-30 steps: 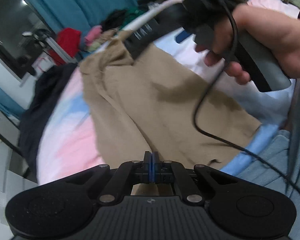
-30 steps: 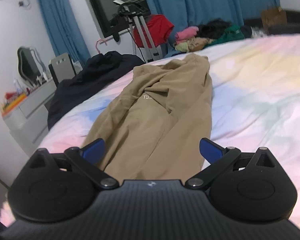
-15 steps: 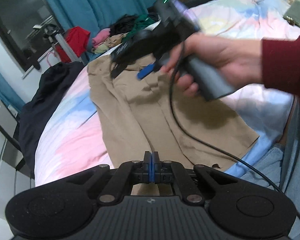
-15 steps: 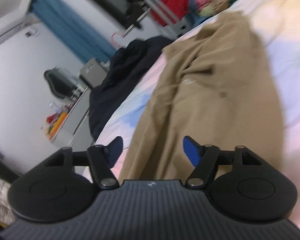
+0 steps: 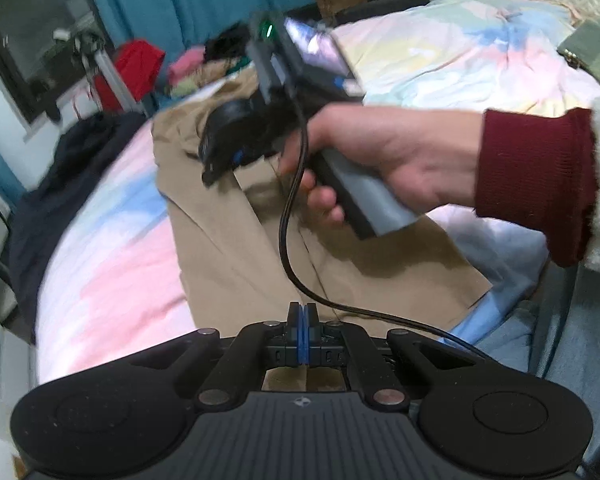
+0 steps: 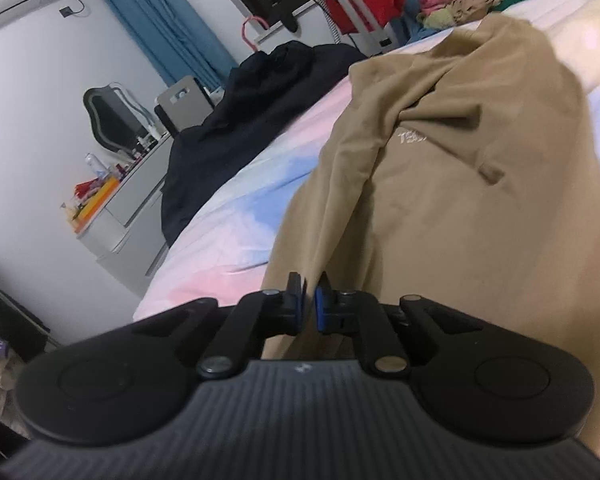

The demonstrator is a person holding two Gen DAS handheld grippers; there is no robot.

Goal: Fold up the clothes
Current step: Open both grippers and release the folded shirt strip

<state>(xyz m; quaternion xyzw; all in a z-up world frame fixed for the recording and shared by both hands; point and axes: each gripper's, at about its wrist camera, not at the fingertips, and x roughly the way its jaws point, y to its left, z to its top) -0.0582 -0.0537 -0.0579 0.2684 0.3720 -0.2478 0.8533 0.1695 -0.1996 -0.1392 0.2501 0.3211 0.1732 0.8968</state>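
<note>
On the bed (image 5: 112, 264), tan shirt (image 6: 452, 200) lies flat. My right gripper (image 6: 309, 304) just closed, pinching its edge. Left gripper (image 5: 302, 316) closed, empty.

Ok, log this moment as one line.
left tool: shut | right tool: just closed on tan garment | location: bed

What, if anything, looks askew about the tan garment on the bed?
The tan garment is not lying flat on the pastel bedsheet. Its upper part is bunched into diagonal creases beside the small white lettering.
</note>
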